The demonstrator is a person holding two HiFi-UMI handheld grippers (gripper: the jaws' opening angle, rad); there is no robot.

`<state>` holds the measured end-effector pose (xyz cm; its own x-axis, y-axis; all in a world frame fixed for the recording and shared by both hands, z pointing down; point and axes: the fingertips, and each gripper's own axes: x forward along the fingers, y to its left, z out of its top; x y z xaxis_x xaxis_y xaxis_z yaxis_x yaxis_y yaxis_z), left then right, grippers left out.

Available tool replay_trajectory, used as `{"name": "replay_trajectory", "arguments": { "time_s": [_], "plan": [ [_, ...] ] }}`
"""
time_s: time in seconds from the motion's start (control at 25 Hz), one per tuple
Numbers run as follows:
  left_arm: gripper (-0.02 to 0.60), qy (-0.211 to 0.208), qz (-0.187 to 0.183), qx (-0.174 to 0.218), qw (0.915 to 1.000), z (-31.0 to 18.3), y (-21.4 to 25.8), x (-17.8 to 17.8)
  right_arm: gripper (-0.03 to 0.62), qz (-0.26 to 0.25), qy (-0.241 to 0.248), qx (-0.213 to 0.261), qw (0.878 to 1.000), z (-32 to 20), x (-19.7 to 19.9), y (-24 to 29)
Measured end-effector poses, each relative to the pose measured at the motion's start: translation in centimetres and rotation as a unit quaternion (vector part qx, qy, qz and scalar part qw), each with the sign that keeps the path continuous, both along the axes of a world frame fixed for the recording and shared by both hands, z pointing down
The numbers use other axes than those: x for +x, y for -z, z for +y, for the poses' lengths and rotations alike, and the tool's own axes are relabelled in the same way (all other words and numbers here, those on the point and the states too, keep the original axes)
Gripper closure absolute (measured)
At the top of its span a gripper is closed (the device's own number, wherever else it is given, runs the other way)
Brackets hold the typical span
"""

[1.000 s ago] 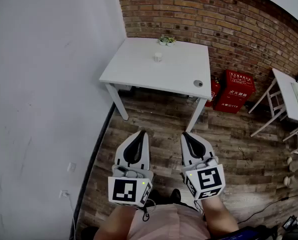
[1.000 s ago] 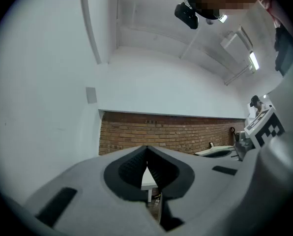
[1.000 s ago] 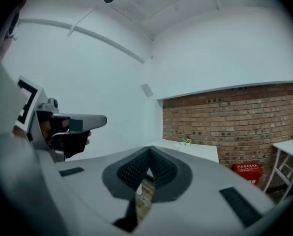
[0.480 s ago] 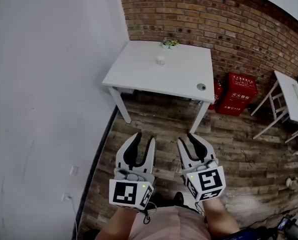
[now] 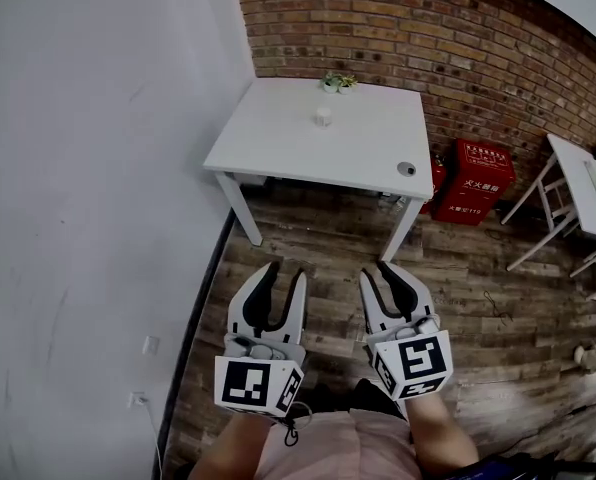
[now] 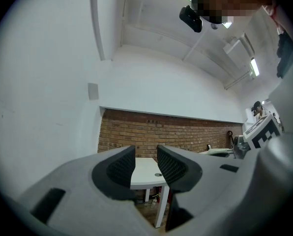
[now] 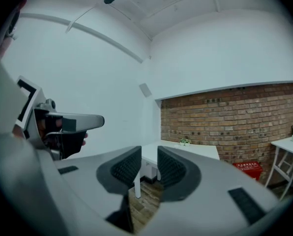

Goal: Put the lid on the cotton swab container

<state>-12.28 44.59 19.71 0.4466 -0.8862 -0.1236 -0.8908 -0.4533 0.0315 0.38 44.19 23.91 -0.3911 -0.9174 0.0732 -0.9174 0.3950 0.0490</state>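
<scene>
A small white cotton swab container [image 5: 322,117] stands on the far middle of the white table [image 5: 278,143]. A round grey lid [image 5: 406,169] lies near the table's right front corner and also shows past the left jaws as a lid [image 6: 158,174]. My left gripper [image 5: 284,274] and right gripper [image 5: 383,271] hang side by side over the wooden floor, well short of the table. The jaws of both are opening, with nothing between them. In the right gripper view the table [image 7: 195,150] lies ahead of my right gripper [image 7: 149,162]. My left gripper [image 6: 146,155] points toward the table too.
A small potted plant [image 5: 335,81] sits at the table's back edge against the brick wall [image 5: 458,38]. Red fire-equipment boxes [image 5: 475,183] stand on the floor right of the table. A second white table [image 5: 586,193] stands at far right. A white wall [image 5: 98,168] runs along the left.
Both grippers' jaws have gone from shut to parted. The grippers stay low in front of me, and the table sits a little nearer in the view.
</scene>
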Motion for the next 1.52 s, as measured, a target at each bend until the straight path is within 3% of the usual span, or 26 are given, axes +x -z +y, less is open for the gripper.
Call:
{"name": "replay_trajectory", "arguments": {
  "time_s": [0.4, 0.8, 1.08, 1.32, 1.52],
  "plan": [
    [0.446, -0.011, -0.006, -0.030, 0.9995, -4.7, -2.7, 0.4, 0.490, -0.001, -0.025, -0.018, 1.000, -4.3, 1.5, -1.9],
    [0.446, 0.000, -0.024, -0.055, 0.9982, -16.2, -4.7, 2.1, 0.497, -0.011, -0.014, -0.049, 0.999, -16.3, 3.1, -4.8],
    [0.445, 0.017, -0.028, -0.045, 0.9985, -23.4, -3.4, 3.5, 0.505, -0.013, 0.006, -0.042, 0.999, -24.2, 4.1, -3.7],
    [0.445, 0.031, -0.029, -0.019, 0.9989, -27.0, -0.8, 4.1, 0.508, -0.012, 0.022, -0.018, 1.000, -28.6, 4.5, -1.0],
    [0.445, 0.039, -0.020, -0.020, 0.9988, -29.5, -0.6, 3.4, 0.508, -0.010, 0.029, -0.018, 0.999, -31.5, 4.0, -0.7]
  ]
}}
